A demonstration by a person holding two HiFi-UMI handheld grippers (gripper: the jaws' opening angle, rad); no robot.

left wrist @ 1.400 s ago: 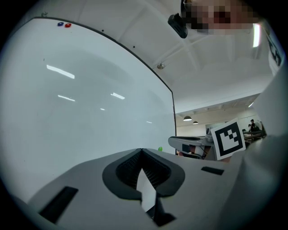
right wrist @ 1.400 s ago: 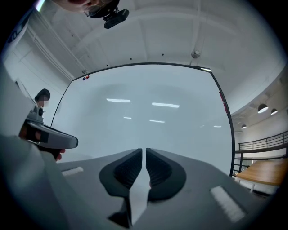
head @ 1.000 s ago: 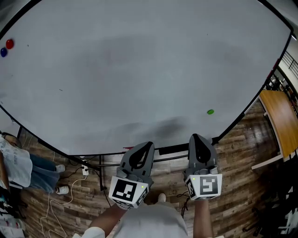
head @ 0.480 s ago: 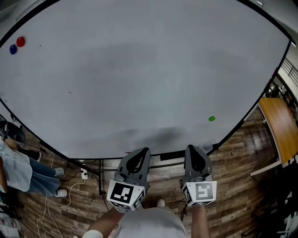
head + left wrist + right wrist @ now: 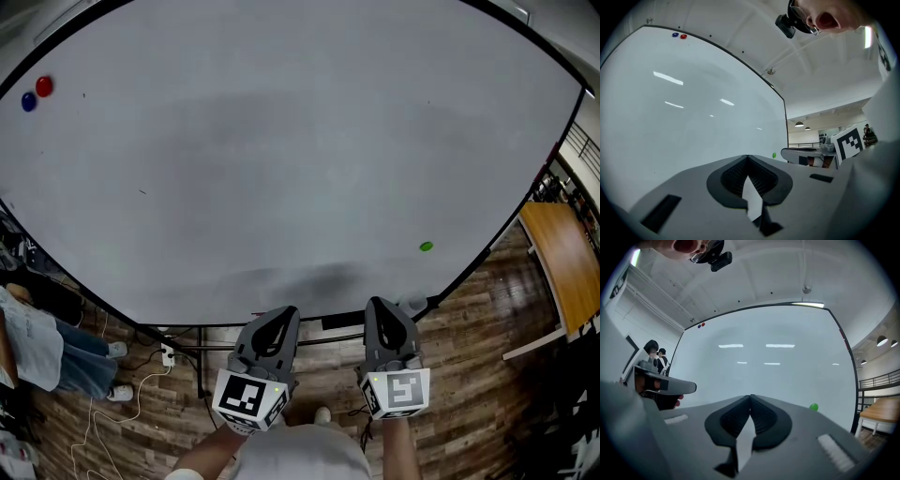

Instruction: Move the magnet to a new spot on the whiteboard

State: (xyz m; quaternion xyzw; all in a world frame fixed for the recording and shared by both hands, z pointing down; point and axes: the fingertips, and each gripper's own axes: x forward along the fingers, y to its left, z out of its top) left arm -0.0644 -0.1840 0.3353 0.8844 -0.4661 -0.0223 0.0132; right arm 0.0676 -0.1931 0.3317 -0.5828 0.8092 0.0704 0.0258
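Both the left claw (image 5: 284, 313) and the right claw (image 5: 378, 306) are closed and empty, low before the whiteboard (image 5: 281, 141), so the right one should open first, then come straight to the green magnet (image 5: 426, 247) near the board's lower right edge.

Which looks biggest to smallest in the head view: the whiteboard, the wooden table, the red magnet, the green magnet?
1. whiteboard, by far the largest.
2. wooden table, partly cut off at the edge.
3. red magnet and green magnet: both tiny dots, too alike to rank through the wide lens.
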